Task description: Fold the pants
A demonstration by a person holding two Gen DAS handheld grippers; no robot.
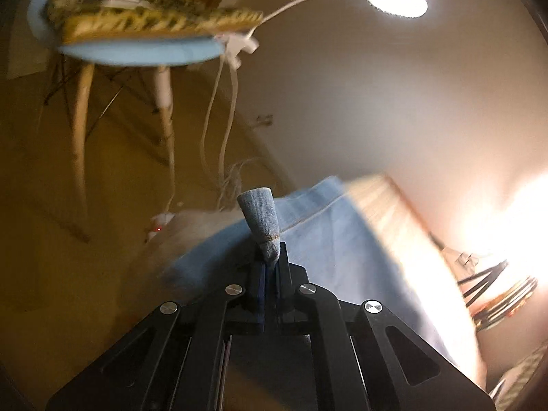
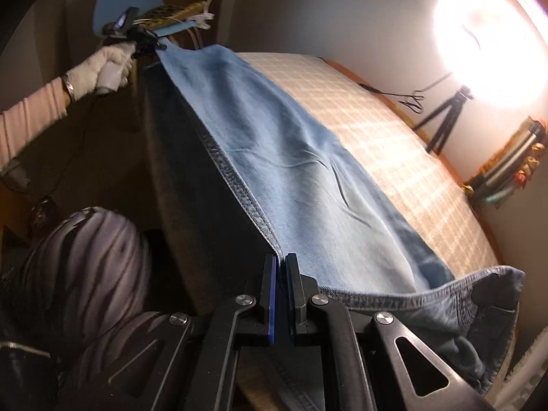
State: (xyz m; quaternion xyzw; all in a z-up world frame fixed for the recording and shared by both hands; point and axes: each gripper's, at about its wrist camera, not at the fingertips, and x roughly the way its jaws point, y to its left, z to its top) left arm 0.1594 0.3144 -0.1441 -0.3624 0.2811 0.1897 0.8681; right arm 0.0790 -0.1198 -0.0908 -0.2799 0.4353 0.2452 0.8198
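Note:
Light blue jeans hang stretched in a taut line between my two grippers, over the edge of a bed with a checked cover. In the right wrist view my right gripper is shut on the seam at the waistband end, and the waistband sags to the right. Far off at the upper left, my left gripper pinches the leg end, held by a white-gloved hand. In the left wrist view the left gripper is shut on a tuft of denim, with the jeans blurred behind it.
A blue chair with a patterned cushion and a clip lamp stands beyond the bed end, white cables dangling from it. A ring light on a tripod glares at the right. The person's dark striped clothing fills the lower left.

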